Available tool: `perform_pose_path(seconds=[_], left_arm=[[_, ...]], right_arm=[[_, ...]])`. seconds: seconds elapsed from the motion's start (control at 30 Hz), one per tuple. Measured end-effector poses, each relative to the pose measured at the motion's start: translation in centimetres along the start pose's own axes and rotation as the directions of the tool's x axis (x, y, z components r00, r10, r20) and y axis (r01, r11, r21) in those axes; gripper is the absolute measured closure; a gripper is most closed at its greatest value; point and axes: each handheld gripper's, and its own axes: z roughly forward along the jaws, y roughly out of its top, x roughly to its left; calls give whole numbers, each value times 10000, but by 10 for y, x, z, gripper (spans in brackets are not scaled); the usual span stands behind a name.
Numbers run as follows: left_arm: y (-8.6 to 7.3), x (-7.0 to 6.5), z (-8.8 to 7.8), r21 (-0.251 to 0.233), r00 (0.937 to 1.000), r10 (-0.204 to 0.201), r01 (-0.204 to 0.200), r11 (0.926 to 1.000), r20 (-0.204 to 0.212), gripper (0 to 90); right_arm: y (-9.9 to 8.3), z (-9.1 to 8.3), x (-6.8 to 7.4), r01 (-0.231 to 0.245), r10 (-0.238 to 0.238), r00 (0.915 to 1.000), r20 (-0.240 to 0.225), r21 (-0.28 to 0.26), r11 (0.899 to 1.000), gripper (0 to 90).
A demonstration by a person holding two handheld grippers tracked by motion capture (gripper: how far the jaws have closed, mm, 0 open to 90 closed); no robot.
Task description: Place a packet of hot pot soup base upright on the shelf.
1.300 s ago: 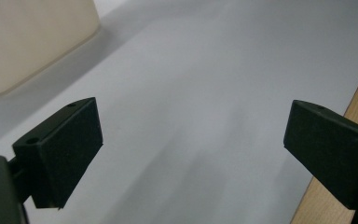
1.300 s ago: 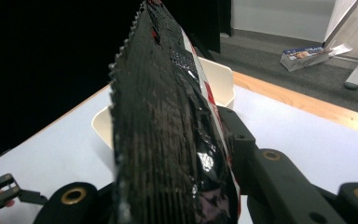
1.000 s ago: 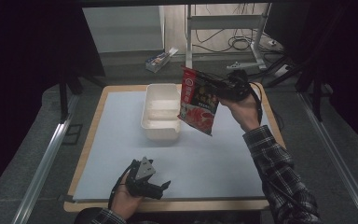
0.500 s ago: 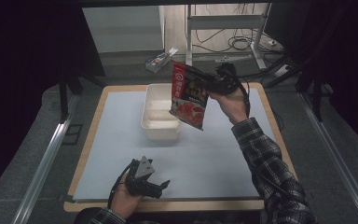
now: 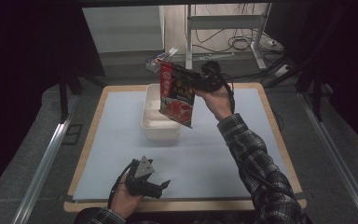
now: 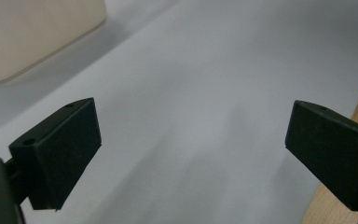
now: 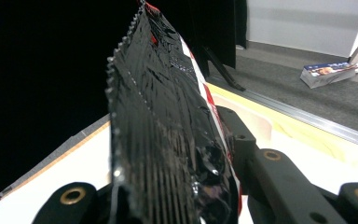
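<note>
The red snack packet (image 5: 176, 95) is held in the air by the right tool (image 5: 196, 77), whose jaws are closed on its upper crimped edge, as is seen close up in the right gripper view (image 7: 168, 140). Over the last second the packet has been carried leftward and somewhat higher, so that it now hangs directly above the white open container (image 5: 161, 122) instead of beside it. From this it is judged that the packet is meant to be lowered or dropped into the container, and that the carrying stage is nearly finished. The left tool (image 5: 156, 185) is seen resting near the front edge of the pale blue surface (image 5: 223, 158), unmoved, its jaws spread wide with nothing between them (image 6: 191, 149)
</note>
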Motion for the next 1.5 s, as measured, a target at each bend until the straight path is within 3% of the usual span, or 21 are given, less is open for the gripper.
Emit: perform_pose_path(seconds=[0.83, 1.23, 1.37, 1.47, 1.5], left_arm=[[0, 0, -1, -61, 10000, 29, -28, 10000, 42, 34], [0, 0, 0, 43, 10000, 76, -76, 10000, 19, 34], [0, 0, 0, 98, 9999, 110, -110, 9999, -5, 35], [0, -1, 1, 96, 10000, 98, -98, 9999, -2, 35], [0, -1, 1, 97, 9999, 100, -100, 9999, -10, 35]], right_arm=[[-8, 59, 23, 559, -555, 9984, -139, 305, 9980, 719], [-22, 75, 24, 681, -669, 9975, -234, 554, 9961, 715], [-27, 78, 22, 698, -682, 9973, -277, 624, 9956, 711], [-35, 85, 19, 769, -738, 9967, -342, 1013, 9919, 711], [-40, 87, 15, 617, -600, 9979, -224, 876, 9942, 710]])
